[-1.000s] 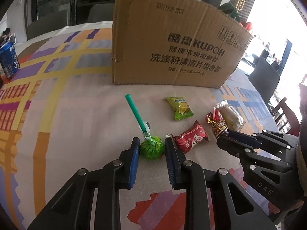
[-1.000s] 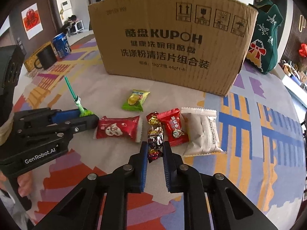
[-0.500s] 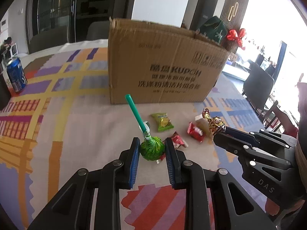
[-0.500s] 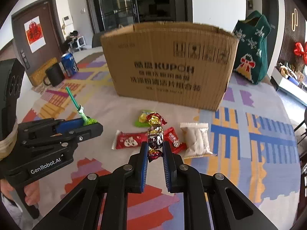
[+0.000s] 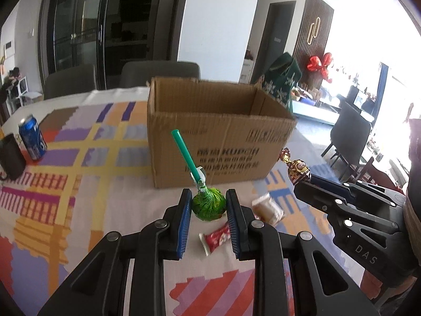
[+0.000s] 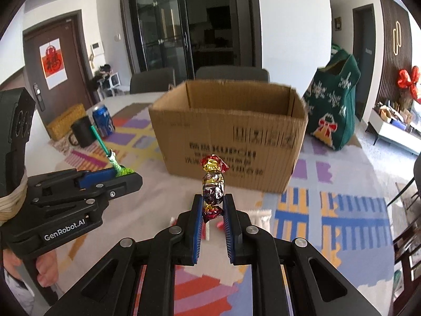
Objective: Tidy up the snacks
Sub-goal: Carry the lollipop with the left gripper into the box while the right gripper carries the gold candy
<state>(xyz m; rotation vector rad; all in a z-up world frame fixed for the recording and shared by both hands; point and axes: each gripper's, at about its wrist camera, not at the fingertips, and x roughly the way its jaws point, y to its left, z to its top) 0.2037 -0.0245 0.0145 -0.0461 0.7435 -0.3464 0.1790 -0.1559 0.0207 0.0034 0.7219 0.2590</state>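
Observation:
My left gripper [image 5: 208, 206] is shut on a green-wrapped lollipop [image 5: 208, 205] with a teal stick, held above the table; it also shows in the right wrist view [image 6: 123, 171]. My right gripper [image 6: 213, 205] is shut on a foil-wrapped candy [image 6: 213, 184] in gold, red and silver, also seen in the left wrist view [image 5: 298, 169]. An open cardboard box [image 5: 218, 134] stands ahead of both grippers [image 6: 229, 137]. A red snack packet [image 5: 217, 239] and a pale packet [image 5: 268, 208] lie on the table below.
A blue soda can [image 5: 33, 138] and a black mug [image 5: 10, 158] stand at the left on the patterned tablecloth [image 5: 79, 171]. A green gift bag [image 6: 334, 105] stands right of the box. Grey chairs [image 5: 158, 73] stand behind the table.
Both grippers have risen from the table with their candies. The box's open top has come into view, and the remaining packets lie lower in view.

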